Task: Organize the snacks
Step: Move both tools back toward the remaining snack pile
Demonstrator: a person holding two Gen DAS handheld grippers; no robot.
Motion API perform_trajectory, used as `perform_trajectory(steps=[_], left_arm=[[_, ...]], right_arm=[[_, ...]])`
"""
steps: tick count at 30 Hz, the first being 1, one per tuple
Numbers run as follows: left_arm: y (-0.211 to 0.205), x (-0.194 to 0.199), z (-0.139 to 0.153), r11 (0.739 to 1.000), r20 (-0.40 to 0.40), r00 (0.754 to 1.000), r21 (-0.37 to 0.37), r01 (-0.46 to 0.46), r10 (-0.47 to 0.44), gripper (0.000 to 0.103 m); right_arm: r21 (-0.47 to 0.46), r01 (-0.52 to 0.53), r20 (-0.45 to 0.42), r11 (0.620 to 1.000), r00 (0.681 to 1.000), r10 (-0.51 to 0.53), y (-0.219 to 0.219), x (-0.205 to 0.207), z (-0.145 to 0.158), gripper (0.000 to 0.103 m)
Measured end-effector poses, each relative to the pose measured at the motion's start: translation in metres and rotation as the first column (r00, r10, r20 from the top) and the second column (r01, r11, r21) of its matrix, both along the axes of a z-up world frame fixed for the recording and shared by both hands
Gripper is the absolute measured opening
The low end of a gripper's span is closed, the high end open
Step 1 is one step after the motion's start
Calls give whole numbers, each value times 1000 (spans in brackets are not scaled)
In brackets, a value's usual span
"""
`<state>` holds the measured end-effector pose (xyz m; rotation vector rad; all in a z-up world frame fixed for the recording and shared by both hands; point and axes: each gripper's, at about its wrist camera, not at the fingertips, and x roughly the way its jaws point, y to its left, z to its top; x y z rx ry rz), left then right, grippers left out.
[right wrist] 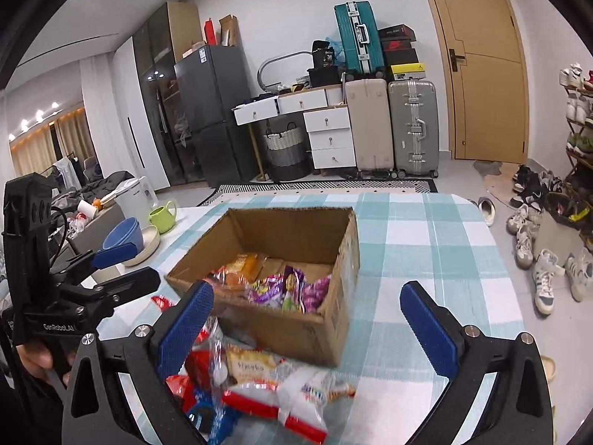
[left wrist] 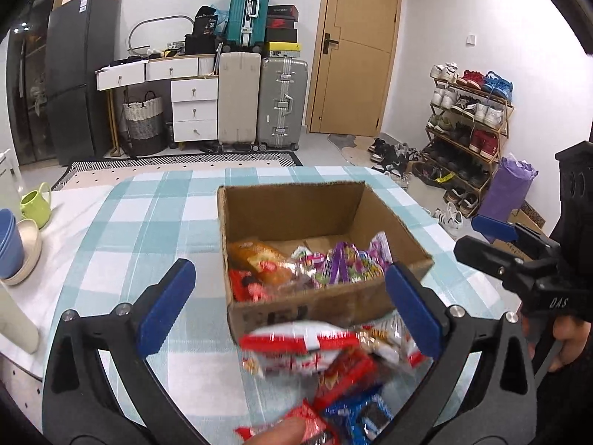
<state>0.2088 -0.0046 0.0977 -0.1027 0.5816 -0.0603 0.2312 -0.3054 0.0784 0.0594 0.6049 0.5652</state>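
An open cardboard box stands on the checked tablecloth, holding an orange packet and purple packets. A loose pile of red, white and blue snack packets lies in front of the box. My left gripper is open, hovering above the pile at the box's near wall. My right gripper is open, above the pile and the box's near corner. Each gripper shows in the other's view: the right one, the left one.
Blue bowls, a cream bowl and a green cup sit at the table's left. A white kettle stands behind them. Shoes and a shoe rack are on the floor to the right.
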Motion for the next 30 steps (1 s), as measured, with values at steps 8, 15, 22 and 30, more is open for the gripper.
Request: perform_trajectory(steps=[8, 15, 22, 30], left_arm=[[0, -43, -7, 1000, -18, 1000, 8, -1, 1, 102], [8, -63, -30, 1000, -63, 998, 2, -18, 18, 102], [17, -71, -53, 999, -104, 994, -6, -36, 35, 102], [21, -60, -67, 999, -149, 988, -15, -37, 34, 102]], right_arm=[[-34, -9, -44, 999, 999, 8, 0, -28, -23, 102], [-42, -34, -80, 999, 996, 30, 5, -43, -42, 102], [-53, -52, -111, 997, 993, 46, 10, -42, -51, 102], [-59, -62, -158, 996, 986, 52, 19, -38, -63, 102]])
